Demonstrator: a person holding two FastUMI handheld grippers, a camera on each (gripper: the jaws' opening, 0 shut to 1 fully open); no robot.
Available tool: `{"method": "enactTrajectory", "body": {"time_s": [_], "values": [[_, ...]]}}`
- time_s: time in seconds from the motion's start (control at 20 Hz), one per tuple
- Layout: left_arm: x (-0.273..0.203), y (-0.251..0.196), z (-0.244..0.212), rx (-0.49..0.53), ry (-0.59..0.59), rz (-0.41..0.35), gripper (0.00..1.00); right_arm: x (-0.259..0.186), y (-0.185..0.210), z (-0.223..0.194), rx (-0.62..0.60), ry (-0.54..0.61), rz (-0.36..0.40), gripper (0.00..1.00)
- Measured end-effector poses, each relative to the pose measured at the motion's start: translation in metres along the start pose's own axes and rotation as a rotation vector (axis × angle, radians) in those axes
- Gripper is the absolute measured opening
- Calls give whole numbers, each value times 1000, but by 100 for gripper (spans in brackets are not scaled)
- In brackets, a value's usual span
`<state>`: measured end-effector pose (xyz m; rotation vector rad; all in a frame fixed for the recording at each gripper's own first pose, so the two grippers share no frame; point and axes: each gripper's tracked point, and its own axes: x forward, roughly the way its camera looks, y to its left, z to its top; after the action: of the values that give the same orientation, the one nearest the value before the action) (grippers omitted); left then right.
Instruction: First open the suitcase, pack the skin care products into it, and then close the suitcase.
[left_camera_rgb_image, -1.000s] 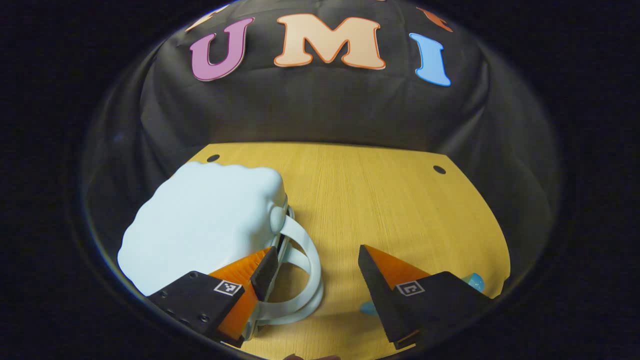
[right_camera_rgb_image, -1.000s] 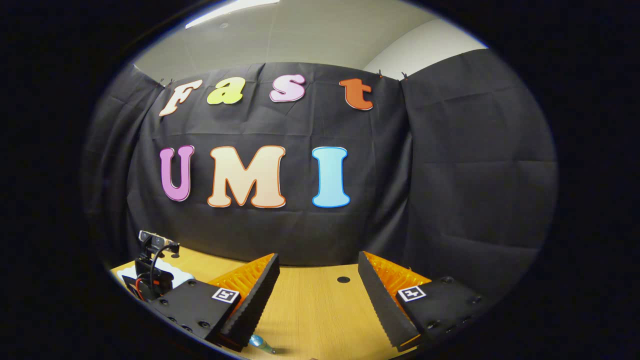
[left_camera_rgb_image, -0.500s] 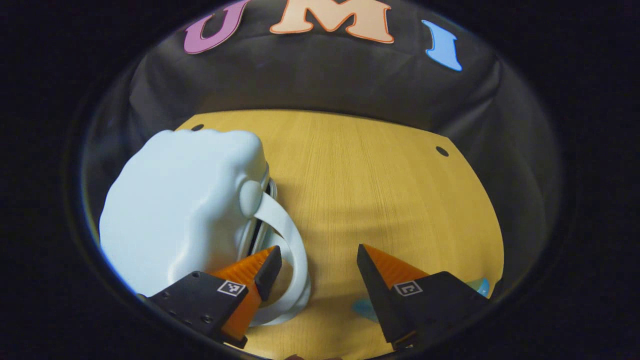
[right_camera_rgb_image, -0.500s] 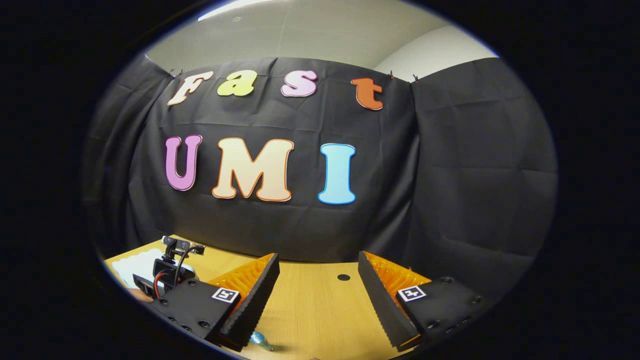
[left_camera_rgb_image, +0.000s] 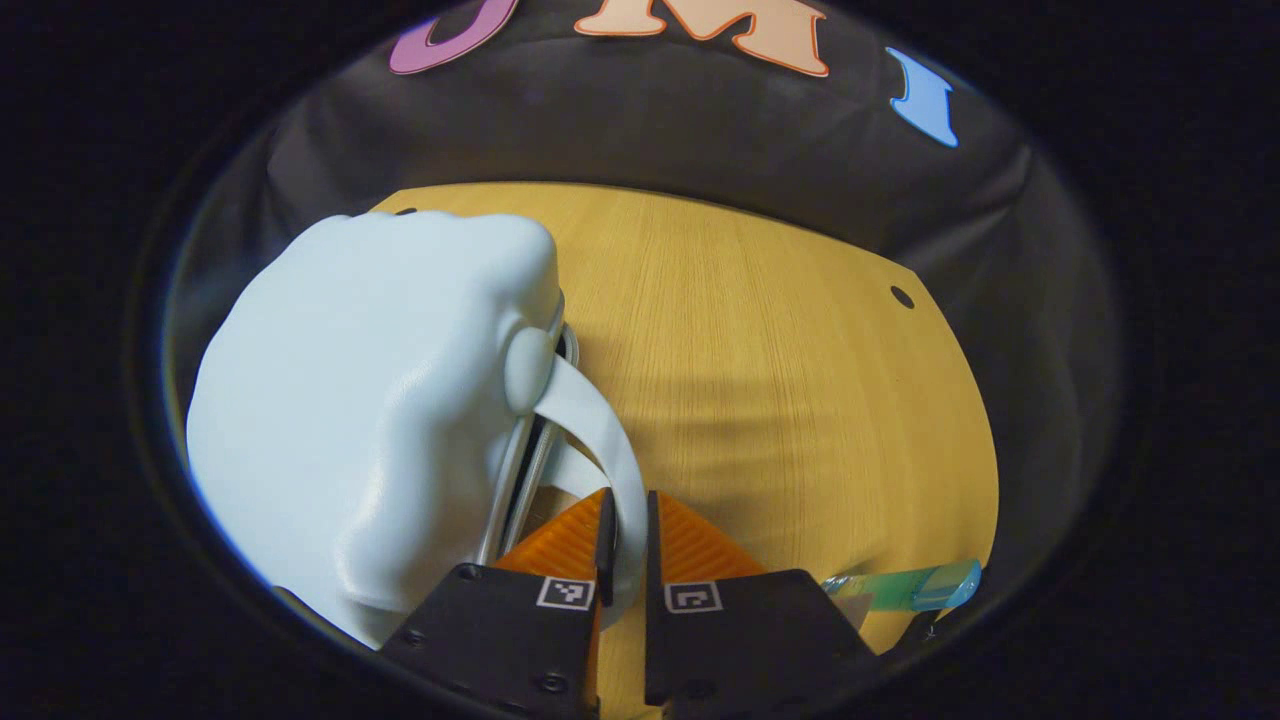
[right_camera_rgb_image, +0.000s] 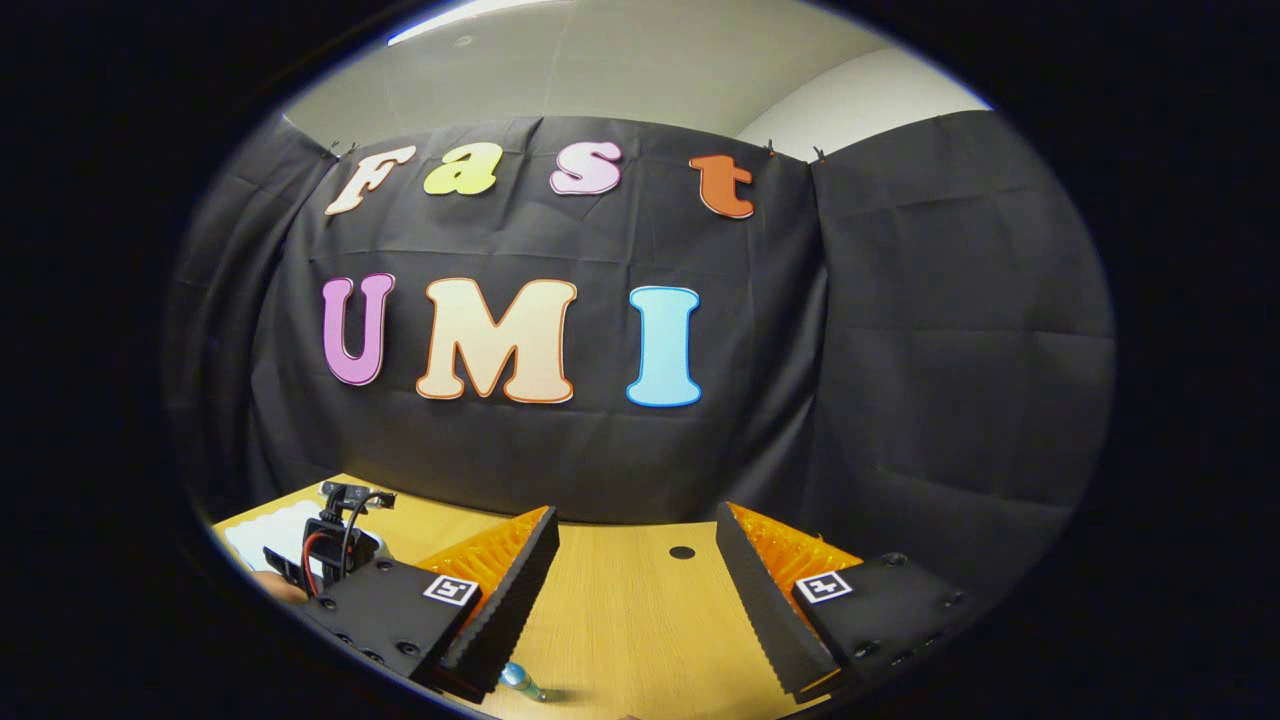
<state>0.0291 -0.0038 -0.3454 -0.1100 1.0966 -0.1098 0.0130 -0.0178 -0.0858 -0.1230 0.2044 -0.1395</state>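
Suitcase (left_camera_rgb_image: 370, 400) bulked over the desk's (left_camera_rgb_image: 780, 380) left side, reaching nearly to the far left corner; no way through there. Its handle (left_camera_rgb_image: 600, 450) looped out toward the middle, pinched between the left gripper's (left_camera_rgb_image: 628, 540) fingers. Tube (left_camera_rgb_image: 905, 588) lay near the right edge at the near side. Centre and far right of the desk lay open. Right gripper (right_camera_rgb_image: 632, 570) hung spread over bare desk, a small bottle (right_camera_rgb_image: 520, 682) just beneath its left finger.

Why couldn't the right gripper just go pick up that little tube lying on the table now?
It probably could. The right gripper is open and holds nothing, and the tube lies on bare table just below its left finger. The left gripper is busy, shut on the suitcase handle.
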Motion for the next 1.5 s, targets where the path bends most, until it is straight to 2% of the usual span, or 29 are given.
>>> {"method": "enactTrajectory", "body": {"time_s": [0.05, 0.1, 0.25, 0.3, 0.5, 0.7, 0.85, 1.1, 1.5], "values": [[0, -1, 0, 22, -1, -11, 12, -1, 1, -1, 3, -2, 4, 99], [-4, -2, 0, 55, 2, -17, 8, 0, 2, 1, 7, -5, 8, 99], [-10, -2, 8, 100, -36, 23, 5, -1, 7, 4, 17, -20, 19, 99], [-12, -5, 7, 107, -39, 29, 0, -1, 9, 6, 20, -25, 25, 99], [-30, -10, 14, 124, -52, 12, 0, -2, 15, 11, 28, -49, 43, 99], [-59, -10, 42, 152, -113, 8, 0, -2, 22, 11, 50, -52, 60, 99], [-90, -3, 67, 135, -157, -5, 0, -1, 28, 11, 71, -51, 72, 99], [-135, 25, 107, 131, -244, 4, 0, 0, 45, 14, 82, -60, 99, 99], [-188, 82, 144, 121, -348, 24, 0, 3, 90, 19, 95, -70, 138, 99]]}}
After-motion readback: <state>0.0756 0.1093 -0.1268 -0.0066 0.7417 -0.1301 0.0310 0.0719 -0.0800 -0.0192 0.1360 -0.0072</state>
